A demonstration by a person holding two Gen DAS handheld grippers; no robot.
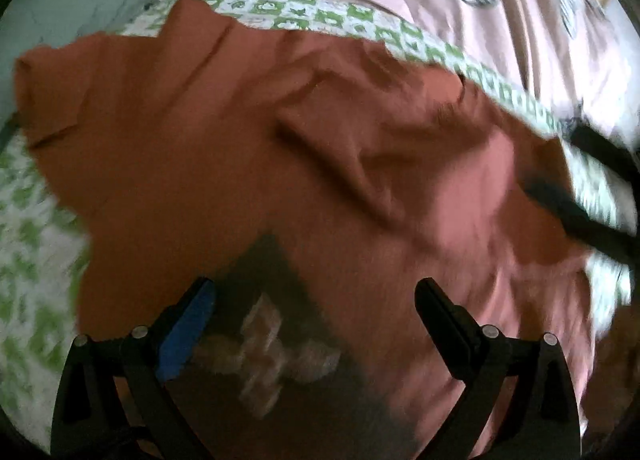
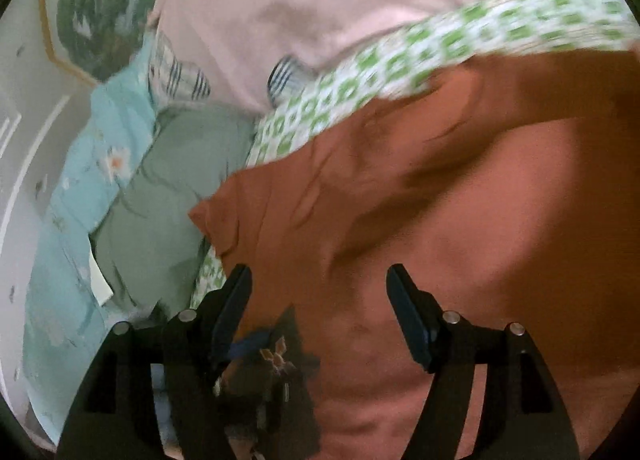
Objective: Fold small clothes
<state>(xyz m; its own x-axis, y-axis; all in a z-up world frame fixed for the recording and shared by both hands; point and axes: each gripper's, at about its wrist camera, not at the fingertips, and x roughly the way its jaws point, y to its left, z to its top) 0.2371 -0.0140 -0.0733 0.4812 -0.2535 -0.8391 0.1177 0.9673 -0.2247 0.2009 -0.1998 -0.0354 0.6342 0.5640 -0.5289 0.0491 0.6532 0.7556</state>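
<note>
The rust-orange cotton garment (image 1: 224, 132) lies spread and rumpled on a white cloth printed with green squares (image 1: 352, 20), which in turn covers a pale pink quilt with plaid oval patches and dark stars (image 1: 500, 40). The soft bedding dips and bunches under it all. In the right wrist view the room shows at the left: a grey-white wall (image 2: 24, 132) with a gold-framed green picture (image 2: 104, 8), a light blue floral sheet (image 2: 68, 228) and a sage-green pillow (image 2: 168, 188) beside the printed cloth.

The garment's far edge runs just inside the printed cloth's border, so a strip of green pattern shows beyond it; on the left a sleeve-like corner (image 1: 36, 68) reaches toward the cloth's edge. A raised fold (image 1: 360, 164) stands up near the middle, with creases fanning out around it. A dark printed patch bearing a pale cross-shaped motif (image 1: 272, 352) sits on the near part of the fabric.

The left gripper (image 1: 316, 300) hovers over that patch with its jaws spread wide — nothing between them. The right gripper (image 2: 320, 284) is likewise wide apart and empty, over the garment's left edge. In the left view its dark, blurred fingers (image 1: 592, 200) cross the garment's right edge.
</note>
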